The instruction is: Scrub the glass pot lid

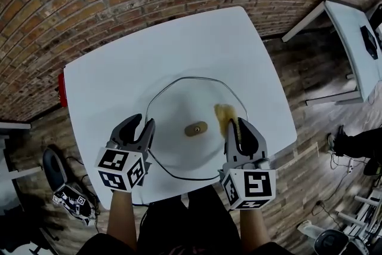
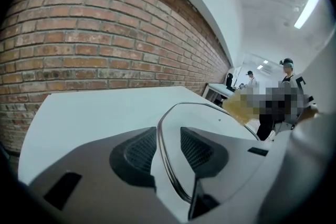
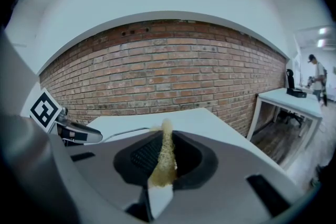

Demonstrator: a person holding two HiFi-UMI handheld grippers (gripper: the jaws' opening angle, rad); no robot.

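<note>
Down on the smooth white counter [image 1: 149, 51] lies the round glass pot lid [image 1: 179, 101], with a brown oval knob [image 1: 196, 128] at its centre. Left of the knob, the left gripper [image 1: 141, 126] stands spread astride the lid's thin metal rim. Right of the knob, the right gripper [image 1: 239, 126] pinches a coarse yellow scrub pad [image 1: 224, 114] over the glass.

left gripper [image 1: 143, 123] and right gripper [image 1: 237, 124]: smooth grey curved jaws, dark ribbed pads [image 2: 142, 152]. each bears a white cube [image 1: 122, 169] with black square markers. the person wears dark clothes [image 1: 179, 218].
</note>
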